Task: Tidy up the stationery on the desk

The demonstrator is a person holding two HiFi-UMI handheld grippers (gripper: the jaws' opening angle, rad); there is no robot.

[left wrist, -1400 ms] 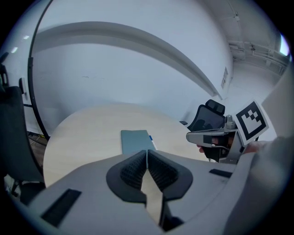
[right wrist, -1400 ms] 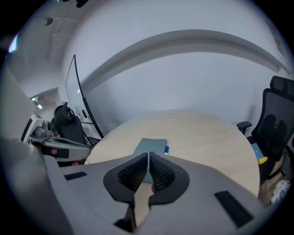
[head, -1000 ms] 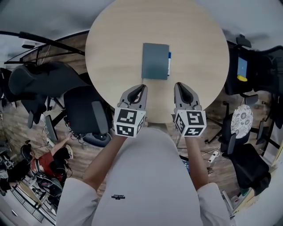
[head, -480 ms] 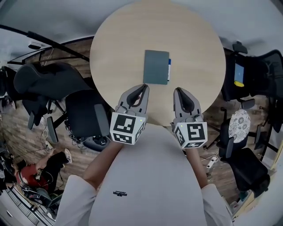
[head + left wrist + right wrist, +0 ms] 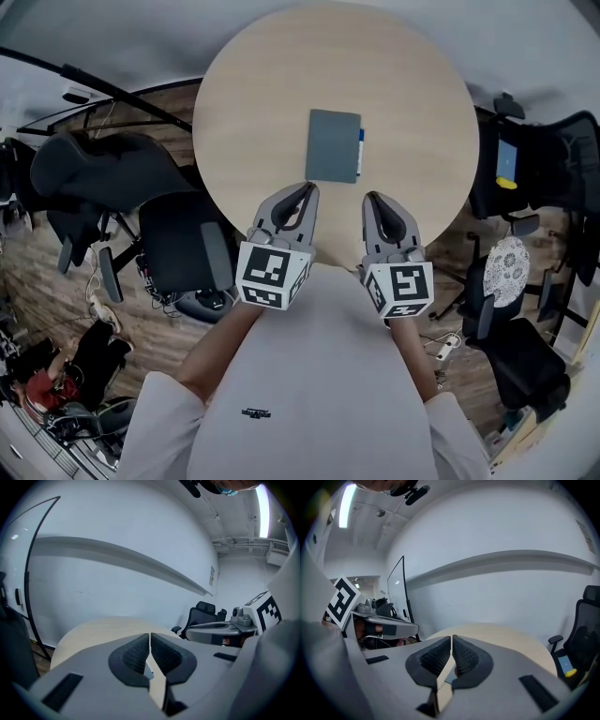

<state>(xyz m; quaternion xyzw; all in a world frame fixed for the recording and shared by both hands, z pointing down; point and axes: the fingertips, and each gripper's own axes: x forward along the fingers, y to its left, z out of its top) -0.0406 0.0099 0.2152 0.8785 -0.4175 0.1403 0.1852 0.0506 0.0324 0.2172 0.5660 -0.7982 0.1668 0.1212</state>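
One round pale-wood table (image 5: 253, 112) fills the upper middle of the head view. It is almost bare, so I'd judge there is little left to tidy.

The left gripper (image 5: 307, 189) and right gripper (image 5: 369, 199) hang side by side over the table's near edge, just below centre frame, both pointing at the table's middle. Each has its jaws pressed together on nothing. That looks like a resting pose, not a reach.

A grey-green notebook (image 5: 334, 145) lies closed and square-on at the table's centre, just above the two tips and apart from them. A blue pen (image 5: 360, 148) is tucked along its right edge, touching or nearly so, as if the two were set down as a pair.

Only the head view shows the notebook and pen. The left gripper (image 5: 150, 641) view and right gripper (image 5: 452, 644) view look past them to the far rim and a white wall (image 5: 117, 536). They do show what the head view cannot: ribbed pads meeting tip to tip.
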